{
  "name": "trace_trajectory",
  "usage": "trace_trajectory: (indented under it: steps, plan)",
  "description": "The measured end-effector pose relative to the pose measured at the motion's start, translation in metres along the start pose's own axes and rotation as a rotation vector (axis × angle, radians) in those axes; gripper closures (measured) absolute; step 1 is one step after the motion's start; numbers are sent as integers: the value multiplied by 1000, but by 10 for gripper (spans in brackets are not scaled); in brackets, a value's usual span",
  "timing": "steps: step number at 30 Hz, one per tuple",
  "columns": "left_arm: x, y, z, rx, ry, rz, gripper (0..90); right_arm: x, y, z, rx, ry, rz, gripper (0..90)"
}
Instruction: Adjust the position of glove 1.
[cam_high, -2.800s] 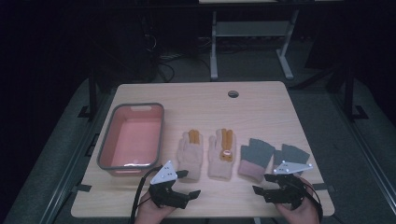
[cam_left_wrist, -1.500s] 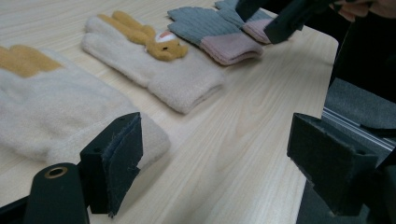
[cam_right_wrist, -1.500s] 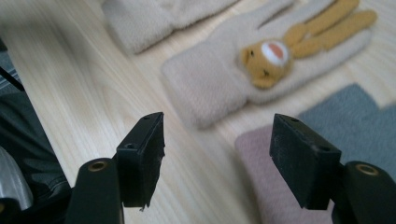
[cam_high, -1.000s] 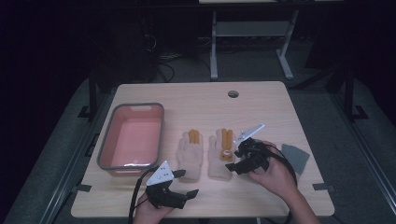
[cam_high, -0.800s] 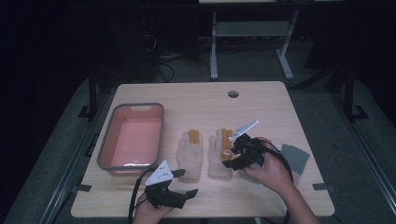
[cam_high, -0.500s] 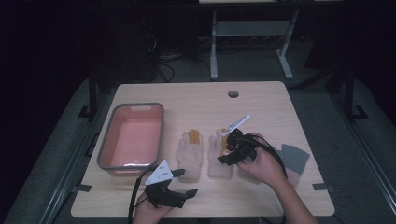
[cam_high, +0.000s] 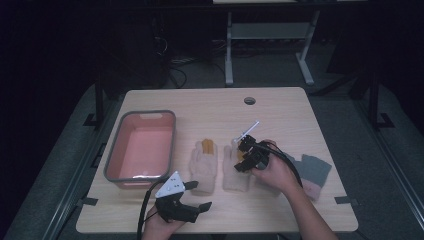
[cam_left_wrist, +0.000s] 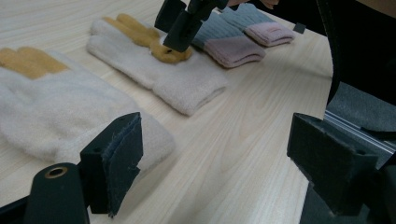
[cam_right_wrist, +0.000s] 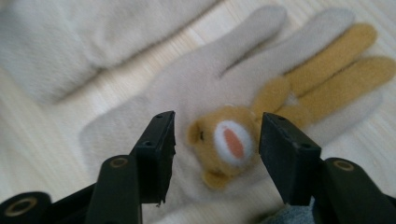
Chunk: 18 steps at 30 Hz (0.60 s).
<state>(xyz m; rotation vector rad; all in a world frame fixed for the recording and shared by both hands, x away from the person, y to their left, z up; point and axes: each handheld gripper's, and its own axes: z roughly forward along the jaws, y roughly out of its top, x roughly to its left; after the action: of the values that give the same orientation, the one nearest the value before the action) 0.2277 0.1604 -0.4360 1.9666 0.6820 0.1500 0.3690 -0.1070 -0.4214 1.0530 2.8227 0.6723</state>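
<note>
Black right gripper (cam_high: 246, 156), trailing black cable, perhaps padded jaws, brass-ringed screws

Your right gripper (cam_right_wrist: 215, 144) of matt black plastic over a fuzzy cream knit glove (cam_right_wrist: 187, 98) with plush tan bear face, pale smooth wood-grain bench (cam_high: 280, 107), glossy pink plastic tub (cam_high: 141, 177), ribbed grey cloth gloves (cam_left_wrist: 229, 39).

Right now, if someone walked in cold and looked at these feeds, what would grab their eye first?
Probably the right gripper poised over the right cream glove mid-table, its jaws just closing either side of the glove's tan bear face, pads not yet touching. Next, the pink tub at the table's left, and the matching left cream glove beside it. The left gripper waits open at the near edge.
</note>
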Motion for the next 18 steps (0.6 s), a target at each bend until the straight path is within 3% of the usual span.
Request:
trace_trajectory:
  steps: [2, 4, 8, 13, 18]
  plan:
    - [0, 0, -1, 0, 1, 4, 184, 0, 0, 5, 25, -9, 2, 501]
    - [0, 0, -1, -6, 3, 0, 184, 2, 1, 13, 62, -47, -14, 510]
    - [0, 0, 0, -1, 2, -2, 184, 3, 0, 16, 74, -72, -25, 537]
    - [-1, 0, 0, 5, 8, 8, 184, 2, -1, 16, 72, -72, -12, 562]
    - [0, 0, -1, -3, 6, -6, 183, 2, -1, 16, 72, -60, 4, 577]
